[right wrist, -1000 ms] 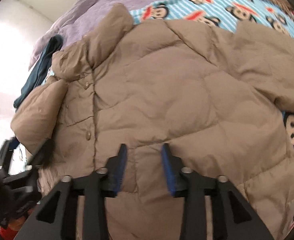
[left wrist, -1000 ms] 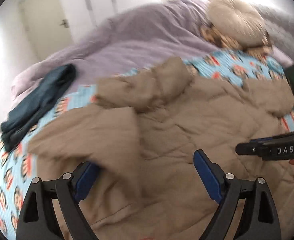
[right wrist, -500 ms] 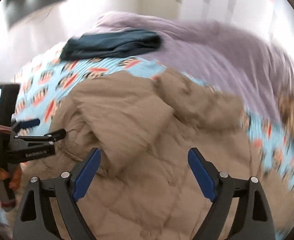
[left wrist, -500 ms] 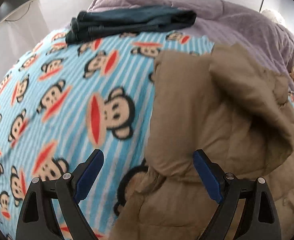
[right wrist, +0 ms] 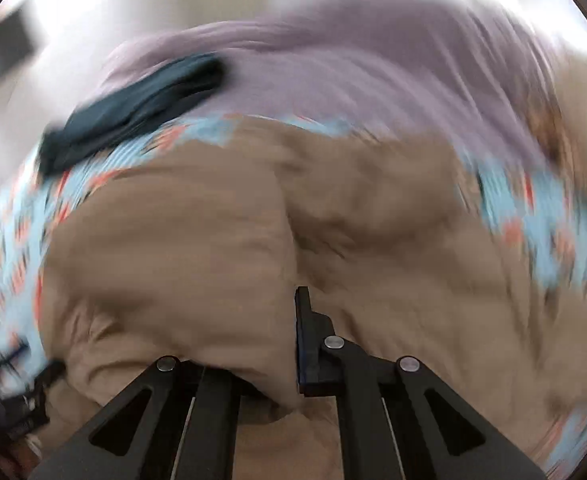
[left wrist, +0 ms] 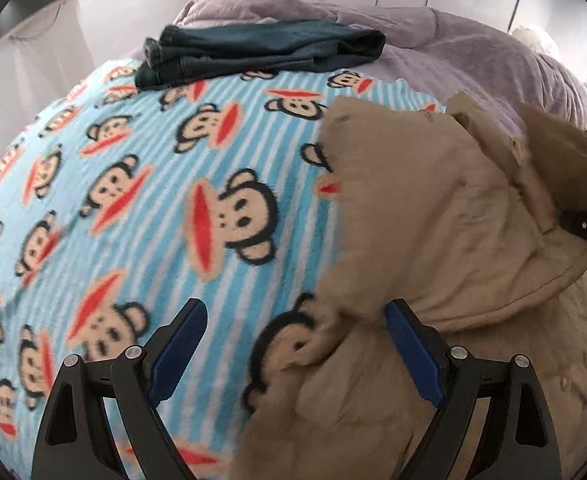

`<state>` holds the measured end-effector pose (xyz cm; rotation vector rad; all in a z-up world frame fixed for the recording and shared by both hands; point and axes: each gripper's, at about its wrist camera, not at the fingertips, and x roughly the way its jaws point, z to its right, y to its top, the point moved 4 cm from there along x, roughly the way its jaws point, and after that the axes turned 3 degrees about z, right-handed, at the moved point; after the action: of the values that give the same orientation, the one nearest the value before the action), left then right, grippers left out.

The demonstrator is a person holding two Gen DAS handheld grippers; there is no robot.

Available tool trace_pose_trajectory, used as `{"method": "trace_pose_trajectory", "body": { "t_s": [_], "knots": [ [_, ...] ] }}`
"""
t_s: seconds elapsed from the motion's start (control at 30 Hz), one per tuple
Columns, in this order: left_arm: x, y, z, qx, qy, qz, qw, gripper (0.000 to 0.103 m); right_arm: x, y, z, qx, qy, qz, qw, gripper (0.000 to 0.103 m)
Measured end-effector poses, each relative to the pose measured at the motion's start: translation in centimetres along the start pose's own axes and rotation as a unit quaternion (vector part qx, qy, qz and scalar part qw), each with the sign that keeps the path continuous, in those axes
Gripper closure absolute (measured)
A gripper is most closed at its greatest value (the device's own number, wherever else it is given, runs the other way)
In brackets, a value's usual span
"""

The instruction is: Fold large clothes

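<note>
Jacket fold partly done

Right gripper (right wrist: 293, 344) clamps the tan jacket (left wrist: 433, 240) flap; left gripper (left wrist: 297, 352) gapes at six o'clock; more folds remain.

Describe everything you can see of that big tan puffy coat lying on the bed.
The tan quilted puffer coat looks soft and padded, with stitched panels and small matching buttons near its lower edge. It lies rumpled on the blue striped monkey-print blanket, one flap folded over its body, the thick collar bunched toward the lilac duvet. The left gripper hovers wide open over its edge. The right gripper is shut on a fold of it, the fabric draping over one finger.
</note>
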<state>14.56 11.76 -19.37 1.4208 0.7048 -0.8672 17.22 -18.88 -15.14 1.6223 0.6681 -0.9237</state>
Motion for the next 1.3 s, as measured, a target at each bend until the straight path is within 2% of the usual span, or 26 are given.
{"method": "trace_pose_trajectory", "body": {
  "t_s": [0.13, 0.2, 0.27, 0.33, 0.4, 0.47, 0.53, 0.6, 0.67, 0.77, 0.83, 0.87, 0.93, 0.97, 1.0, 1.07, 1.17, 1.23, 1.27, 1.3],
  "knots": [
    [0.2, -1.5, 0.5, 0.058, 0.028, -0.015, 0.9978, 0.011, 1.6, -1.8, 5.1, 0.102, 0.027, -0.050, 0.993, 0.096],
    [0.7, -1.7, 1.2, 0.063, 0.024, -0.022, 0.9975, 0.011, 2.2, -2.6, 6.4, 0.150, 0.055, -0.066, 0.985, 0.096],
    [0.9, -0.7, 2.2, 0.056, 0.017, -0.006, 0.9983, 0.011, 2.5, -3.1, 7.0, 0.176, 0.072, -0.072, 0.979, 0.096],
    [0.9, 0.6, 2.6, 0.051, 0.035, 0.015, 0.9980, 0.011, 2.3, -3.3, 7.0, 0.182, 0.079, -0.071, 0.977, 0.096],
    [1.0, 2.1, 1.2, 0.018, 0.057, 0.035, 0.9976, 0.011, 2.2, -3.3, 6.9, 0.182, 0.086, -0.070, 0.977, 0.096],
    [1.8, 2.4, -0.9, -0.026, 0.037, 0.023, 0.9987, 0.011, 2.2, -3.5, 6.6, 0.198, 0.104, -0.074, 0.972, 0.096],
    [2.7, 2.2, -2.3, -0.048, 0.018, 0.004, 0.9987, 0.011, 2.8, -4.2, 5.8, 0.212, 0.119, -0.084, 0.966, 0.096],
    [2.8, 1.9, -2.6, -0.036, 0.021, -0.003, 0.9991, 0.011, 3.3, -4.8, 4.3, 0.201, 0.118, -0.088, 0.969, 0.096],
    [2.4, 1.9, -2.3, 0.000, 0.034, -0.007, 0.9994, 0.011, 3.8, -5.2, 3.6, 0.187, 0.106, -0.080, 0.973, 0.096],
    [1.3, 1.3, -2.7, 0.038, 0.048, -0.021, 0.9979, 0.011, 4.1, -5.2, 4.3, 0.201, 0.116, -0.080, 0.969, 0.096],
    [0.1, 1.0, -3.5, 0.033, 0.049, -0.028, 0.9978, 0.011, 4.0, -5.1, 5.1, 0.211, 0.128, -0.082, 0.966, 0.094],
    [-0.7, 1.3, -3.9, 0.027, 0.050, -0.025, 0.9981, 0.011, 3.8, -5.1, 5.4, 0.209, 0.129, -0.085, 0.966, 0.089],
    [-2.0, 2.7, -4.2, 0.019, 0.048, -0.007, 0.9986, 0.011, 2.9, -5.5, 5.5, 0.200, 0.123, -0.091, 0.968, 0.066],
    [-2.3, 3.6, -4.0, 0.018, 0.044, 0.002, 0.9988, 0.011, 2.5, -5.4, 5.8, 0.196, 0.120, -0.092, 0.969, 0.047],
    [-2.4, 4.6, -3.7, 0.017, 0.040, 0.012, 0.9990, 0.011, 1.7, -5.3, 6.3, 0.193, 0.121, -0.088, 0.970, 0.038],
    [-2.3, 6.8, -2.4, 0.019, 0.017, 0.030, 0.9992, 0.011, 0.7, -5.3, 7.1, 0.192, 0.110, -0.081, 0.972, 0.038],
    [-0.8, 9.2, 0.2, 0.045, -0.004, 0.046, 0.9979, 0.026, -1.6, -5.4, 9.6, 0.202, 0.065, -0.065, 0.975, 0.039],
    [0.8, 10.3, 1.9, 0.061, -0.007, 0.049, 0.9969, 0.026, -3.7, -4.9, 10.9, 0.203, 0.037, -0.033, 0.978, 0.061],
    [1.7, 10.5, 2.6, 0.068, -0.007, 0.048, 0.9966, 0.026, -4.4, -4.6, 11.0, 0.196, 0.033, -0.022, 0.980, 0.077],
    [2.5, 10.4, 3.1, 0.076, 0.001, 0.044, 0.9961, 0.026, -4.8, -4.2, 11.0, 0.187, 0.033, -0.015, 0.982, 0.079]
  ]
}}
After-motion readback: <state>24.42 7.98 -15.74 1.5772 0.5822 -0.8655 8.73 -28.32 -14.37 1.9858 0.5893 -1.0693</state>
